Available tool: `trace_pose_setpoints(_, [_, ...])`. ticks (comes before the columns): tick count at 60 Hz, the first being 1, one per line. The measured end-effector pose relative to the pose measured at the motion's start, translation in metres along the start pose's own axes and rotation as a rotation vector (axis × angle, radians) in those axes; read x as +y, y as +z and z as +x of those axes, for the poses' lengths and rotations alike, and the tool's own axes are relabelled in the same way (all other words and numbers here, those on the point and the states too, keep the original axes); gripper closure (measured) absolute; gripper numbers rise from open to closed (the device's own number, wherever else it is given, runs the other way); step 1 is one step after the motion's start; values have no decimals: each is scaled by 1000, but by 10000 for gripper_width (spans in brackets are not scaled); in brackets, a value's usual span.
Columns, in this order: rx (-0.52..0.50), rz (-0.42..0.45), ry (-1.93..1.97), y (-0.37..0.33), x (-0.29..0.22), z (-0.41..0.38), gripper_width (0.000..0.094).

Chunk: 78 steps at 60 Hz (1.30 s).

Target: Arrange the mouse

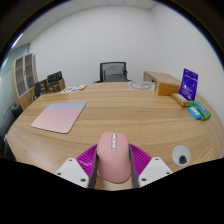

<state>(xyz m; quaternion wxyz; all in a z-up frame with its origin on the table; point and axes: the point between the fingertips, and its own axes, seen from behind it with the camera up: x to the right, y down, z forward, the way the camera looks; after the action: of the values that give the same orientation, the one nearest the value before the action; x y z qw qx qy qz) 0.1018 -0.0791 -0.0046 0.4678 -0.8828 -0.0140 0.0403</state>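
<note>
Mouse (114, 157): pink, held near, between the gripper's fingers, above the near edge of the table (120, 115).
Gripper (114, 165): narrowed onto the mouse; both purple pads (88, 157) are pressed against its flanks, so it is taken as gripped.
Contact: sides appear touched left and right; whether the belly rests on the table cannot be told, as the underside is hidden.
Mouse pad (60, 117): pink rectangle lying flat, far left of the mouse, well apart from it; judged the likely target.
Handling: mouse judged light and rigid, with a smooth, curved plastic shell, so slipping out of the pads is possible if the squeeze is loosened or the mouse is tilted.
Grip point: the two flat-ish flanks at mid-body are judged best; the domed top and the scroll wheel should be avoided.
Fragility: low, but buttons could be clicked or scuffed if it is set down hard.
Other items: round white object (181, 155) near right; purple box (189, 82) and teal item (199, 112) far right; office chair (114, 72) beyond the far edge.
Next step: judged to be a carry leftward and a level placement on the mouse pad.
</note>
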Motion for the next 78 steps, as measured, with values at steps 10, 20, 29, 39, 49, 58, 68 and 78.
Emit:
trace_pose_setpoints(10, [38, -60, 41, 3, -12, -8, 518])
trace_pose_setpoints(20, [8, 10, 38, 7, -75, -73, 517])
trace_pose_setpoints(29, [-7, 49, 18, 54, -132, -155, 520])
trace_pose_setpoints(39, [-3, 0, 19, 111, -142, -240, 520])
trace_pose_setpoints(49, [30, -101, -17, 147, -110, -269, 520])
trace_pose_setpoints(58, [68, -126, -62, 152, -92, -268, 515])
trace_pose_setpoints(68, [75, -153, -35, 153, -90, -268, 394])
trace_pose_setpoints(78, [73, -198, -16, 138, -83, -273, 87])
